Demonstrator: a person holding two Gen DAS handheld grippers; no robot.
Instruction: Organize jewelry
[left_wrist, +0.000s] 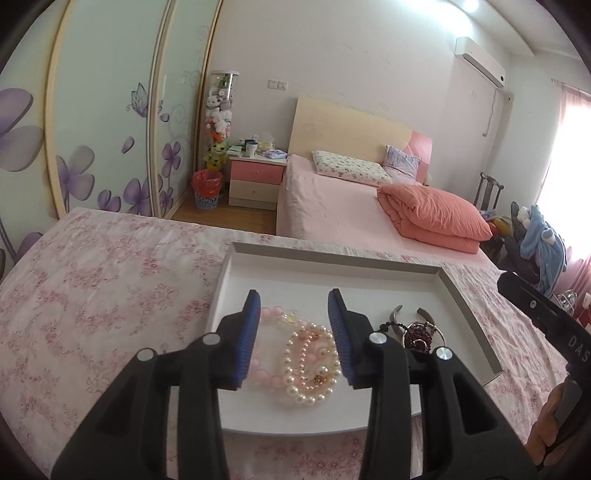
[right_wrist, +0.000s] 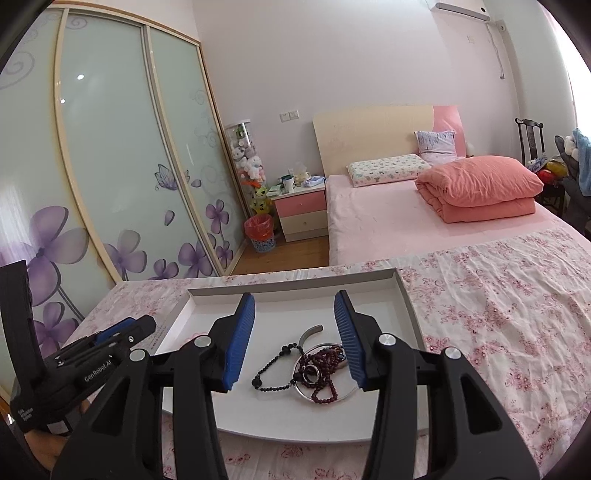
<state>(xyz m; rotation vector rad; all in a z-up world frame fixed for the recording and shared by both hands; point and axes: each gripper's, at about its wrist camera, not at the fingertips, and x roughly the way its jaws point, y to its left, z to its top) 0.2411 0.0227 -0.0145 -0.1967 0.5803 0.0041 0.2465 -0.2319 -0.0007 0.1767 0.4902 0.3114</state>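
Observation:
A white tray (left_wrist: 332, 269) lies on a floral cloth. My left gripper (left_wrist: 294, 301) is open above a white pearl string (left_wrist: 314, 387) tangled with pink beads (left_wrist: 271, 315) in the tray's left part. My right gripper (right_wrist: 294, 301) is open above a dark red bead bracelet (right_wrist: 327, 363), a black bead string (right_wrist: 271, 369) and a silver bangle (right_wrist: 325, 395) in the tray (right_wrist: 295, 288). The dark red beads (left_wrist: 419, 338) and a silver cuff (left_wrist: 395, 314) also show in the left wrist view. Both grippers hold nothing.
The floral cloth (left_wrist: 92, 295) covers the surface around the tray. Behind stand a pink bed (right_wrist: 406, 221) with a folded coral quilt (right_wrist: 480, 188), a bedside cabinet (right_wrist: 301, 210), a red-lined bin (right_wrist: 260, 232) and a flowered sliding wardrobe (right_wrist: 110, 166).

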